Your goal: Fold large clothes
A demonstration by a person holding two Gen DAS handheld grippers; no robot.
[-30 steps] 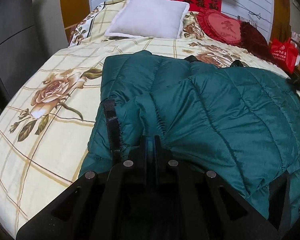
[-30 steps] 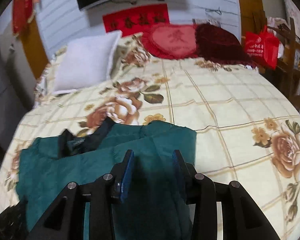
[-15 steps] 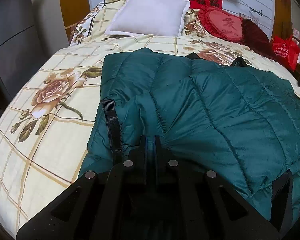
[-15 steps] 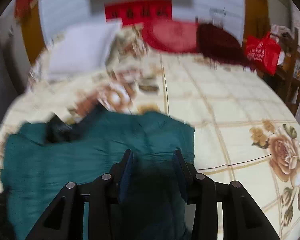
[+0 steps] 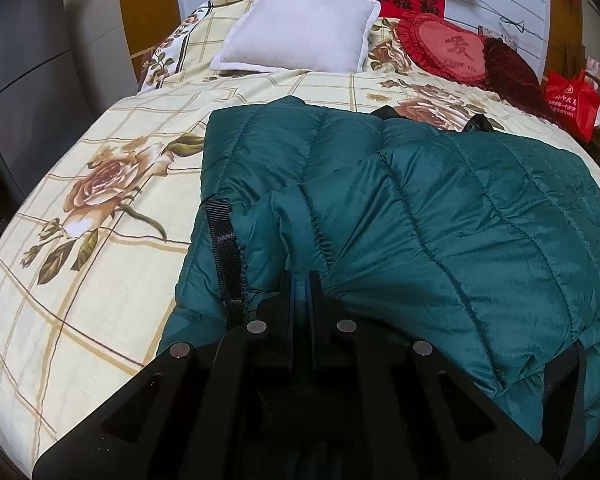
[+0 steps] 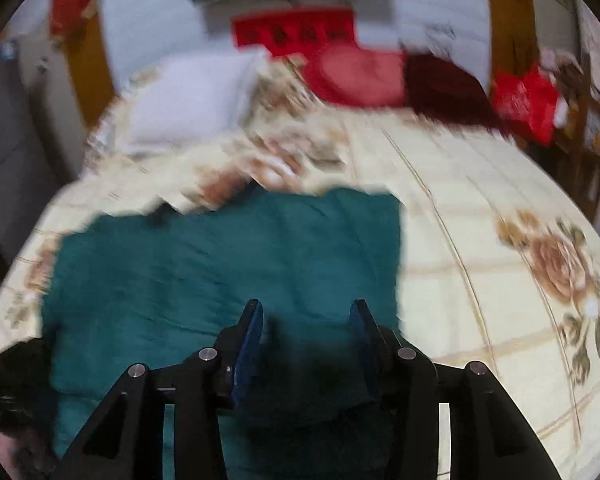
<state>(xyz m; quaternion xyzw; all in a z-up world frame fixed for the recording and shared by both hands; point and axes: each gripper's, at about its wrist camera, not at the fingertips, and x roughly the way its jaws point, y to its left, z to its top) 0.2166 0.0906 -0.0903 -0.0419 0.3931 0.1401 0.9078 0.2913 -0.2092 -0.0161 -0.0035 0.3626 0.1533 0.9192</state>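
Floral bedding covers the bed (image 5: 100,280), and the green jacket (image 5: 440,220) lies across its near part, already folded over itself. At the jacket's near edge the left gripper (image 5: 301,276) has its jaws nearly together, and they seem to pinch a fold of the cloth, probably to keep it in place. Above the jacket's right part, the right gripper (image 6: 306,312) has been opening its jaws; they now stand apart, with cloth below them but nothing pressed. A white pillow (image 5: 300,28), red cushions (image 5: 448,48) and a red bag (image 5: 572,100) are far from the jacket and block nothing.
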